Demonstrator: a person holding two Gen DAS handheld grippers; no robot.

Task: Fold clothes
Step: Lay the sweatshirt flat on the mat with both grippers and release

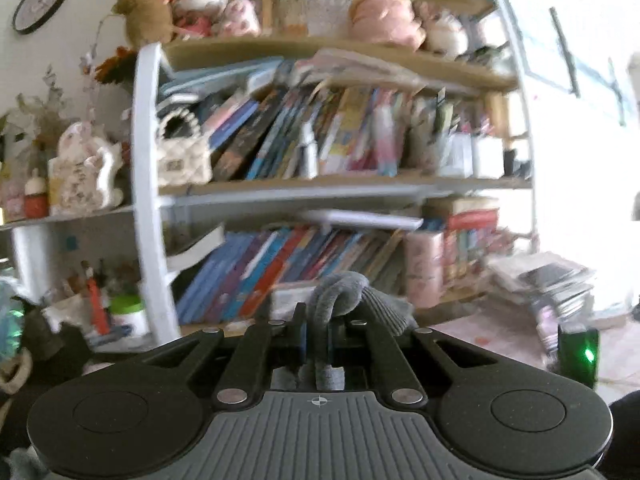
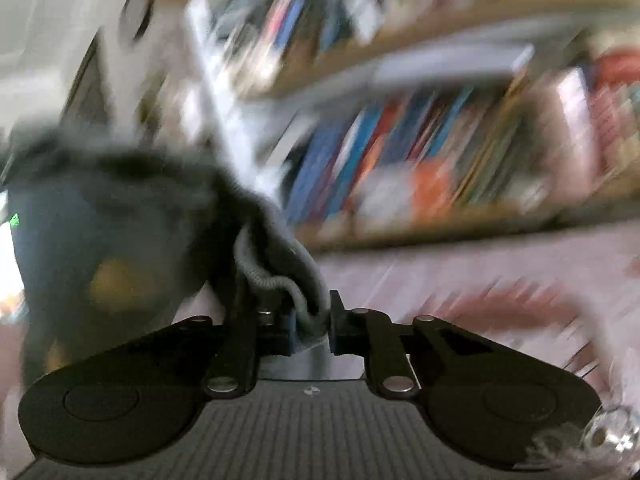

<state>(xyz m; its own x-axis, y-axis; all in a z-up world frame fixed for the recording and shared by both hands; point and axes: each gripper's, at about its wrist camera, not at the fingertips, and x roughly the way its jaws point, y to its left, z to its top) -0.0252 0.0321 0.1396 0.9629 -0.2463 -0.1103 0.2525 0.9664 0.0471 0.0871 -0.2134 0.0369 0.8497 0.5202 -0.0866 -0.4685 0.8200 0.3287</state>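
Both tongs clenched on the grey knit garment (image 1: 340, 292): left tongs (image 1: 318, 320) and right tongs (image 2: 312, 320) pinch ribbed edges, lifted off the desk toward the bookshelf (image 1: 280, 184), probably to spread it; right view blurred.

grey ribbed garment (image 1: 340, 292) | black hand-held gripper (image 1: 318, 332) | white shelf frame (image 1: 144, 160)

garment (image 1: 340, 292): grey ribbed knit (bunched) | lifted, edges pinched, hanging between grippers

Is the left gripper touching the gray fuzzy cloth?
Touching. The left wrist view shows the left gripper shut on a fold of the gray garment, which bulges out between its fingers.
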